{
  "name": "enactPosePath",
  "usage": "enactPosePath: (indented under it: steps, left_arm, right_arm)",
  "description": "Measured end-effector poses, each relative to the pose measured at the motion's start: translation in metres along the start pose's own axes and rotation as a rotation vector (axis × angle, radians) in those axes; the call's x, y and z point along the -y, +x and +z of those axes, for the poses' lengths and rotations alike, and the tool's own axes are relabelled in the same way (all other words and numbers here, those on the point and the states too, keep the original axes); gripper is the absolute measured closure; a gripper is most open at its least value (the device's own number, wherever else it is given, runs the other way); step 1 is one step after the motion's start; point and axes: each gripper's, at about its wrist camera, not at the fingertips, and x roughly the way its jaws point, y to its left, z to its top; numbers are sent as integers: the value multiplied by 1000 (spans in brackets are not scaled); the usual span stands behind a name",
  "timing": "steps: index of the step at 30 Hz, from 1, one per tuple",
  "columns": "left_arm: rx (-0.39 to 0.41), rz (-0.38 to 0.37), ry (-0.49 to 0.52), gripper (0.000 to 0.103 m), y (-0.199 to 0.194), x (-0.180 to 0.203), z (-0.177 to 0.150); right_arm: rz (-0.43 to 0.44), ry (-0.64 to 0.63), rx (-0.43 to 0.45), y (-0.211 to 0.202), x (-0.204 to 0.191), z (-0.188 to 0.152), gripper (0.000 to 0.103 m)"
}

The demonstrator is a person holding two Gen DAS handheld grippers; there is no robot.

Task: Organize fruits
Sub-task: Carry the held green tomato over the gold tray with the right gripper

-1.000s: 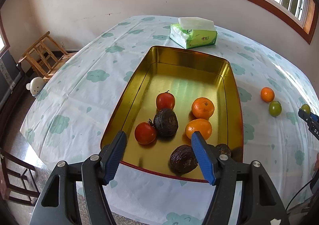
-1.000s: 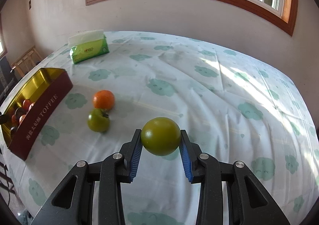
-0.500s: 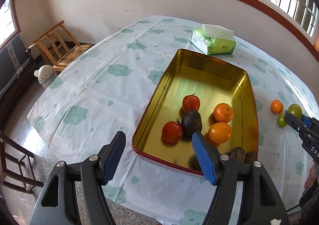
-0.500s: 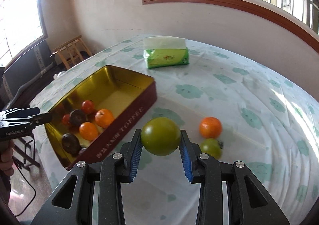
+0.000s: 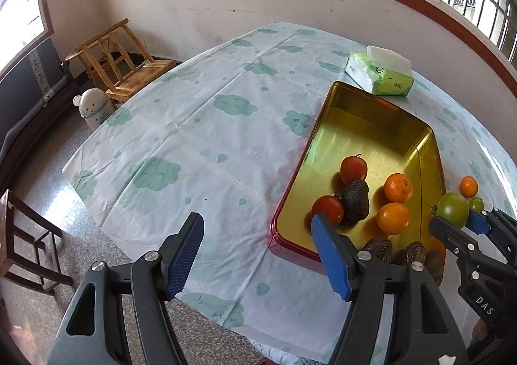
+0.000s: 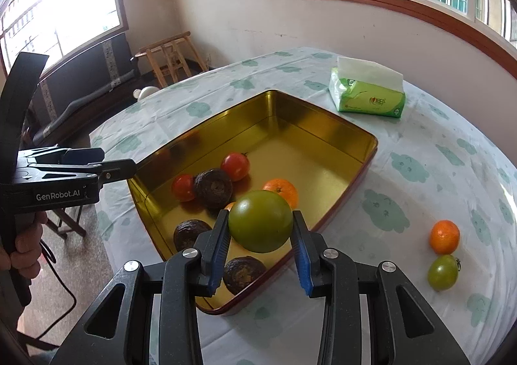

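Ahead of the empty, wide-open left gripper (image 5: 257, 255), the gold tin (image 5: 326, 112) sits forward and right. Through the right wrist camera, the right gripper (image 6: 260, 240) clamps a green tomato (image 6: 260, 221) above the tin's near corner. Judging by this, the placing step is underway; next, lower and release among the fruit.
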Motion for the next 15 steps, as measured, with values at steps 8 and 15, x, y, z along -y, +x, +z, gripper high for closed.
enactPosePath:
  steps: [8, 15]
  left_arm:
    - [-15, 15, -17, 37, 3, -9, -2]
    - [-25, 9, -26, 37, 5, -11, -3]
  right_arm:
    - [3, -17, -31, 12, -7, -4, 65]
    - [-5, -36, -45, 18, -13, -5, 65]
